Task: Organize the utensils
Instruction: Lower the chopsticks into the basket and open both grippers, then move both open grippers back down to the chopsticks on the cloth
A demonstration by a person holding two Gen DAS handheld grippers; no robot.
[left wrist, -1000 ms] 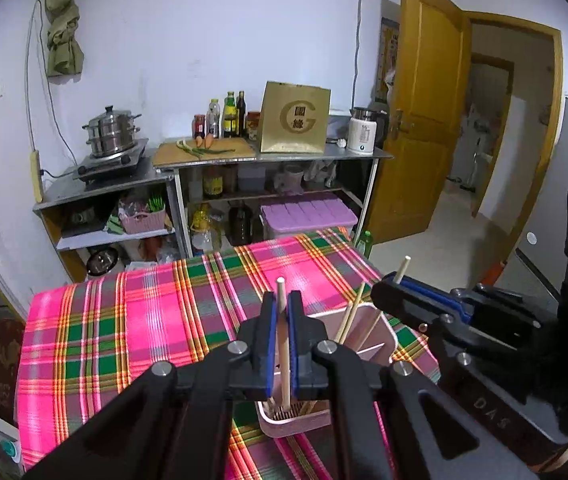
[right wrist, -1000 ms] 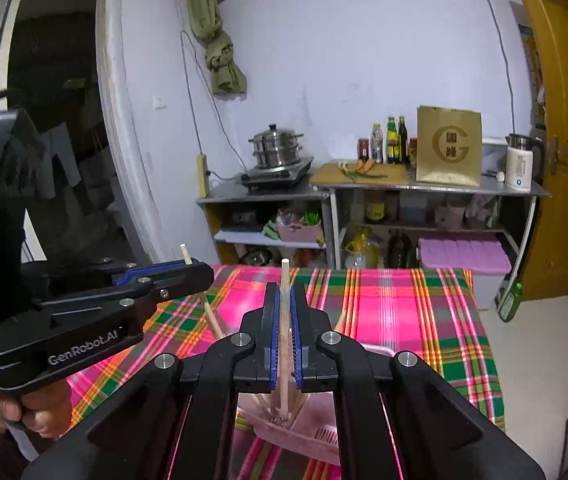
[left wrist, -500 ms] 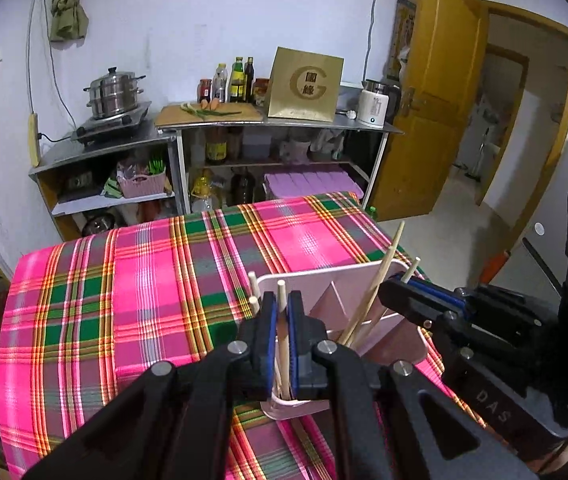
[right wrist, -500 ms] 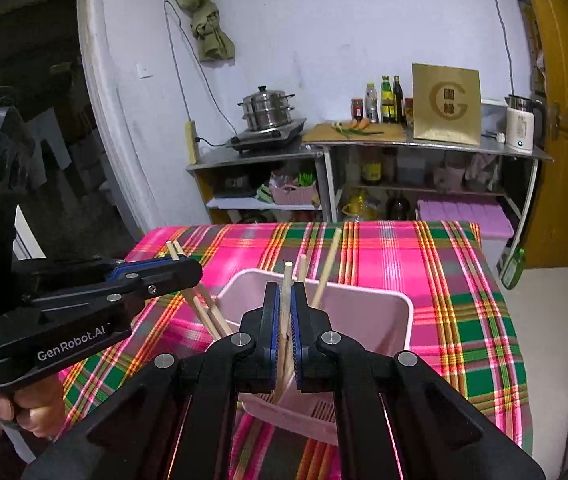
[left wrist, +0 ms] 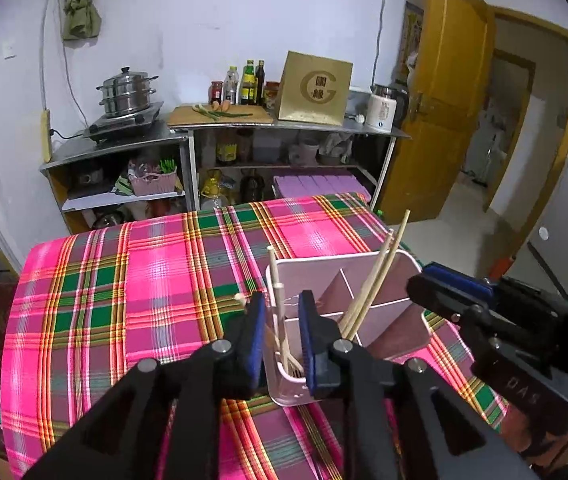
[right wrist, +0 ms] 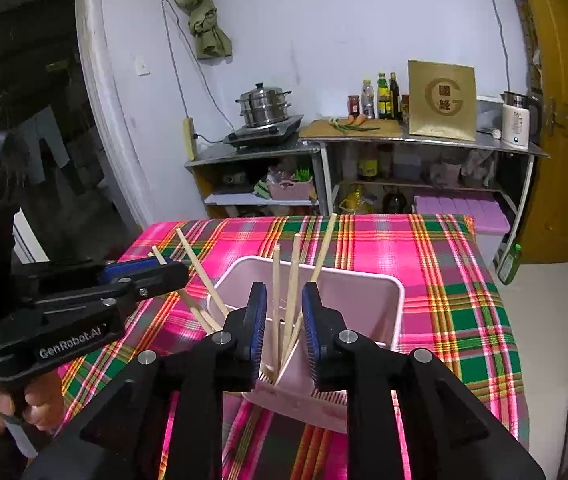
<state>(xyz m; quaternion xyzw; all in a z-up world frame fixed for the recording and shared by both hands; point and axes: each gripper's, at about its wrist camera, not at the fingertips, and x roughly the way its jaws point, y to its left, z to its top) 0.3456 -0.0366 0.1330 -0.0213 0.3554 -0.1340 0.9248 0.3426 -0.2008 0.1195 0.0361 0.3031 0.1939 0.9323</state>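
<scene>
A pink divided utensil holder (left wrist: pixel 347 260) stands on the plaid tablecloth. My left gripper (left wrist: pixel 282 304) hangs over its near-left compartment with its jaws opening. A wooden chopstick (left wrist: pixel 280 308) stands loose between the pads, its foot in the compartment. Two more chopsticks (left wrist: pixel 379 276) lean in the middle section. In the right wrist view my right gripper (right wrist: pixel 284 292) is over the holder (right wrist: pixel 367 284), jaws also opening, with chopsticks (right wrist: pixel 292 280) standing free between the pads. The left gripper (right wrist: pixel 156 272) shows at the left, the right gripper (left wrist: pixel 443 280) at the right.
The pink and green plaid cloth (left wrist: pixel 144 280) covers the table. Behind it stand metal shelves (left wrist: pixel 244 132) with a steamer pot (left wrist: pixel 126 90), bottles and a gold box. A wooden door (left wrist: pixel 443 100) is open at the right. A hand (right wrist: pixel 24 404) holds the left gripper.
Both grippers have sunk toward the holder, carrying a chopstick each down into it. Their jaws, shut on the chopsticks before, now stand apart and the chopsticks rest in the holder.
</scene>
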